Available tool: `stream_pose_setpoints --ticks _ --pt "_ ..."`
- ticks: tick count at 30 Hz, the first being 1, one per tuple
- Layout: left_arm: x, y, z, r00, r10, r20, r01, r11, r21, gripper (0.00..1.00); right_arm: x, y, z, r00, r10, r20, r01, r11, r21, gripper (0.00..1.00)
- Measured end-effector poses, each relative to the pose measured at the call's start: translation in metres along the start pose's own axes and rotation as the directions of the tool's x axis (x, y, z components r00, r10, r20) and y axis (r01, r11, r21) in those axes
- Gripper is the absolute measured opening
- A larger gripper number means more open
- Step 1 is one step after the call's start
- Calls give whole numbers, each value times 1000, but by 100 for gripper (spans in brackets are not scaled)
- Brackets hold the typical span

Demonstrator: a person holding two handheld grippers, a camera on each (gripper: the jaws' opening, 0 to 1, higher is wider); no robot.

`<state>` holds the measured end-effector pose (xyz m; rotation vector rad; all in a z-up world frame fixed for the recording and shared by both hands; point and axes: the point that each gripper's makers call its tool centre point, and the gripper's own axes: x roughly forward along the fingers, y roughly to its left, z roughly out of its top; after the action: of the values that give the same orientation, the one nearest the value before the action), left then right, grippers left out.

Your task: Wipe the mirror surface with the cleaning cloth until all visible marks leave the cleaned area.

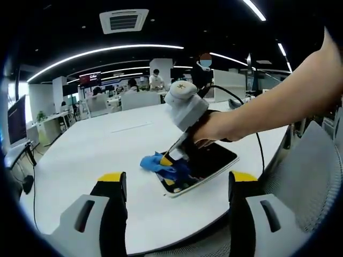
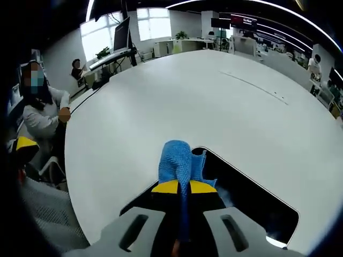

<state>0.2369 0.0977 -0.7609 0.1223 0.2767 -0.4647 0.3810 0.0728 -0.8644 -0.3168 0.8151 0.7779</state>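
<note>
A dark rectangular mirror (image 1: 211, 163) with a white rim lies flat on the white table (image 1: 107, 150). My right gripper (image 1: 170, 163), held by a hand coming in from the right, is shut on a blue cleaning cloth (image 1: 161, 165) and presses it onto the mirror's near-left corner. In the right gripper view the cloth (image 2: 177, 160) bulges out ahead of the closed yellow-tipped jaws of the right gripper (image 2: 183, 187), lying over the mirror (image 2: 252, 198) edge. My left gripper (image 1: 177, 184) hovers open near the table's front edge, apart from the mirror, nothing between its jaws.
A grey mesh chair (image 1: 316, 182) stands at the right of the table. A cable (image 1: 260, 144) runs over the table edge behind the mirror. A seated person (image 2: 45, 115) is at the table's far side, with desks and monitors (image 2: 120, 35) beyond.
</note>
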Motion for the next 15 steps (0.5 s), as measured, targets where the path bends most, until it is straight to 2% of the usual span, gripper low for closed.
stream_pose_setpoints --ticks 6,10,15 --pt "-1 1 1 1000 3 7 -3 1000 0 76 4 -5 5 1000 -11 -7 11 1000 1 0" --pt "-1 1 2 1000 7 12 -7 1000 0 76 6 -7 8 1000 -21 -9 21 998 -58 0" --pt "-1 1 2 1000 6 9 -6 1000 0 76 9 -12 12 1000 -29 -5 29 998 -61 0"
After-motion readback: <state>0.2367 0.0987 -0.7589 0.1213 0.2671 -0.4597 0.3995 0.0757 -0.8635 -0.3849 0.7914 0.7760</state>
